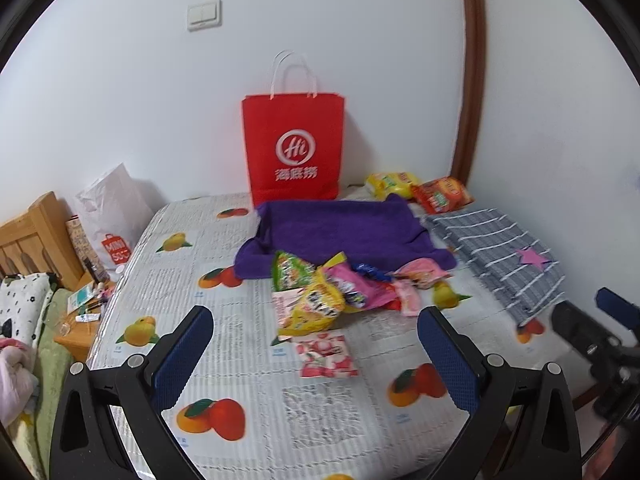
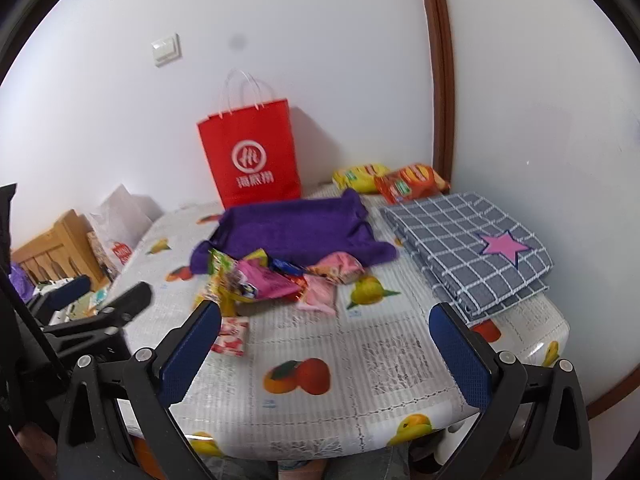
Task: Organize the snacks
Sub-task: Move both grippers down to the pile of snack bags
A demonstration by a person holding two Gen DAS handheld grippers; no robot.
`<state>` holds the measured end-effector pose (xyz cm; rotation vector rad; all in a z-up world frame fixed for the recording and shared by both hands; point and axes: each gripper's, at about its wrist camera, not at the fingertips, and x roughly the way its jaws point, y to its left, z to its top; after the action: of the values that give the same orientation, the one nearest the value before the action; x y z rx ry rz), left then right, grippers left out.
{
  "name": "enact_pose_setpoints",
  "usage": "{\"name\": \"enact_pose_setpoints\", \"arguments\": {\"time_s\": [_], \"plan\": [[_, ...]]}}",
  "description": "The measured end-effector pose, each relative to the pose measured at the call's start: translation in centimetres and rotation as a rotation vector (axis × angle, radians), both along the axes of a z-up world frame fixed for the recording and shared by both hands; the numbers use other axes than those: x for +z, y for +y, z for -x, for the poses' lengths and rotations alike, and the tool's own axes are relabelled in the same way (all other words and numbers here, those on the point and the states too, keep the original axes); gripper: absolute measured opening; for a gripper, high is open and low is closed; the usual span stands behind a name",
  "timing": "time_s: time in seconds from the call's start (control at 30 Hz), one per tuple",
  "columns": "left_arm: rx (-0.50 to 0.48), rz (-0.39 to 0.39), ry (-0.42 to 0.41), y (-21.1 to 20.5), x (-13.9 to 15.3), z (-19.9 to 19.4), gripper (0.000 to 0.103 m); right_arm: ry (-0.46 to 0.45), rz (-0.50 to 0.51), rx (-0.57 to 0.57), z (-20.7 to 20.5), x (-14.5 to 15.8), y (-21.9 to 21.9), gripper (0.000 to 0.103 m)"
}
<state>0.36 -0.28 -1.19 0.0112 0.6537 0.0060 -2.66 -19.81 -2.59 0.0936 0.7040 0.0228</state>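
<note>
Hovering low over the near edge of the counter (image 1: 248, 400), the left gripper (image 1: 316, 332) has its jaws wide apart, empty. A pink-and-white packet (image 1: 326, 354) lies just ahead at 12 o'clock, the snack pile (image 1: 340, 288) beyond, touching a purple towel (image 1: 344, 232). The right gripper (image 2: 326, 324) hangs level at 3 o'clock, jaws likewise spread, beside a folded checked cloth (image 2: 464, 240).
</note>
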Motion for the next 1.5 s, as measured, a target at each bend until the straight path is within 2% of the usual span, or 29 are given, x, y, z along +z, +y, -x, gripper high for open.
{"name": "enact_pose_setpoints", "arguments": {"time_s": [0.2,0.4,0.53,0.73,0.83,1.07,1.27,1.43,1.5], "plan": [[0.048,0.016,0.096,2.8,-4.5,-2.6,0.103,0.1,0.025,-0.024,-3.1,-4.6,-1.0,0.094],[0.087,0.044,0.183,5.4,-8.6,-4.6,0.098,0.134,0.068,-0.025,-6.4,-8.0,-1.2,0.091],[0.103,0.072,0.21,6.8,-10.4,-5.7,0.098,0.146,0.072,-0.006,-9.3,-9.4,-1.4,0.09],[0.109,0.123,0.223,8.3,-11.6,-6.7,0.098,0.156,0.083,0.04,-13.9,-11.4,-1.0,0.09],[0.116,0.141,0.232,8.9,-11.9,-7.4,0.098,0.166,0.125,0.072,-15.9,-12.7,-0.1,0.09],[0.118,0.151,0.225,9.6,-11.7,-8.7,0.098,0.184,0.181,0.085,-19.3,-15.1,0.6,0.09],[0.102,0.172,0.22,9.2,-11.7,-9.5,0.099,0.17,0.125,0.074,-21.6,-16.3,0.2,0.091],[0.091,0.148,0.222,8.5,-11.9,-10.1,0.099,0.24,0.031,0.083,-23.5,-17.9,-0.1,0.091],[0.087,0.138,0.223,8.2,-12.0,-10.2,0.099,0.251,-0.011,0.091,-23.8,-18.2,-0.2,0.084]]}}
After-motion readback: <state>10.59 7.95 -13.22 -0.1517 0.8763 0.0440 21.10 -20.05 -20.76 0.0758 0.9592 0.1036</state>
